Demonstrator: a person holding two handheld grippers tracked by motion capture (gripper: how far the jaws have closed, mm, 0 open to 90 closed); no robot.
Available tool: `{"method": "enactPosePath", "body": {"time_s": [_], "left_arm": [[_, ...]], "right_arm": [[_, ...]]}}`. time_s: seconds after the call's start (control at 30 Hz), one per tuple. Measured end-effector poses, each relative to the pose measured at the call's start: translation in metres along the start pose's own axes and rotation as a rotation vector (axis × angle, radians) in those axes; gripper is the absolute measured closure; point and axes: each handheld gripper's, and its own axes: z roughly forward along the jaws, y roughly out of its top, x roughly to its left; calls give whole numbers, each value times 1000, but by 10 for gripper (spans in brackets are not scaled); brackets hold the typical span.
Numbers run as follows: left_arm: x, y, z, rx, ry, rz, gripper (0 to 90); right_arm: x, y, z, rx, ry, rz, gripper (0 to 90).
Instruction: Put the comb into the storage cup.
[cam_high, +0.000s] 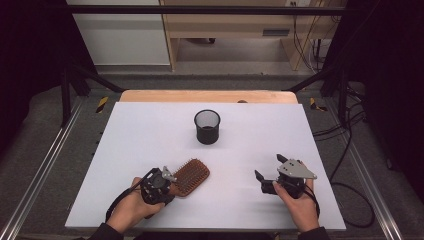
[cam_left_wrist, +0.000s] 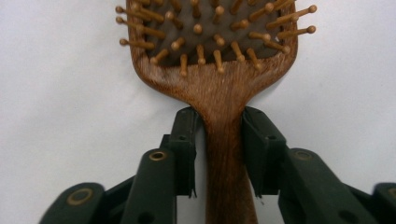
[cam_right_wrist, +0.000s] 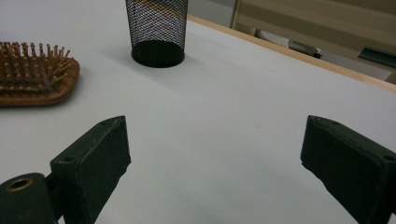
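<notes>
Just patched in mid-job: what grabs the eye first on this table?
The brown wooden paddle hairbrush lies bristles-up near the front left of the white table, its handle clamped in the left tongs. A black mesh cup stands upright mid-table. The right tongs sit open at front right.
</notes>
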Motion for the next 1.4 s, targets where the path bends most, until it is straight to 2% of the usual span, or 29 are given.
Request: {"method": "enactPosePath", "body": {"time_s": [0.07, 0.27, 0.37, 0.53, 0.57, 0.6, 0.63, 0.67, 0.73, 0.77, 0.8, 0.83, 0.87, 0.9, 1.0, 1.03, 1.1, 1.13, 1.2, 1.23, 1.27, 1.37, 1.4], "left_arm": [[0, 0, 0, -3, -2, 9, 726], [1, -2, -1, -23, -9, 18, 728], [0, -2, -3, -42, 5, 27, 728], [3, -2, -11, -114, 27, 19, 728], [4, -2, -15, -166, 42, 21, 728], [4, -2, -17, -192, 56, 29, 728], [4, -2, -17, -192, 56, 29, 728], [3, -1, -19, -221, 66, 27, 728], [4, 0, -20, -268, 75, 16, 728], [3, 2, -18, -302, 83, -6, 728], [3, 2, -18, -302, 83, -6, 728], [2, 4, -15, -342, 87, -15, 728], [2, 4, -15, -342, 87, -15, 728], [2, 6, -14, -362, 89, -23, 729], [1, 7, -11, -414, 93, -27, 728], [1, 6, -9, -445, 91, -40, 729], [1, 6, -9, -446, 88, -42, 729], [1, 5, -9, -454, 101, -31, 729], [1, 4, -9, -462, 98, -35, 729], [1, 3, -8, -475, 89, -49, 729], [1, 3, -8, -475, 89, -49, 729], [-2, 1, -8, -491, 87, -61, 729], [-2, 1, -8, -498, 85, -59, 729]], "right_arm": [[0, 0, 0, -1, 1, -1, 82], [0, 0, -1, -3, 2, 2, 82], [0, 1, -2, -11, 1, 4, 82], [-2, 0, -2, -9, 3, 10, 81], [-2, 0, -3, -11, 5, 13, 81], [-1, 1, -3, -13, 5, 12, 81], [-1, 1, -3, -13, 5, 12, 81], [-1, 1, -3, -14, 7, 12, 80], [1, 1, -2, -18, 22, 19, 78], [1, 2, -2, -20, 29, 29, 77], [1, 2, -2, -20, 29, 29, 77], [3, 2, -1, -25, 46, 49, 76], [3, 2, -1, -25, 46, 49, 76], [5, 4, 1, -36, 63, 77, 77], [7, 5, 3, -45, 80, 99, 76], [10, 8, 7, -53, 104, 128, 78], [11, 9, 8, -59, 112, 137, 86], [13, 11, 13, -71, 136, 163, 110], [15, 12, 15, -74, 146, 175, 113], [21, 14, 20, -71, 173, 193, 117], [21, 14, 20, -71, 173, 193, 117], [32, 21, 24, -85, 221, 190, 98], [32, 21, 24, -85, 221, 190, 98]]}}
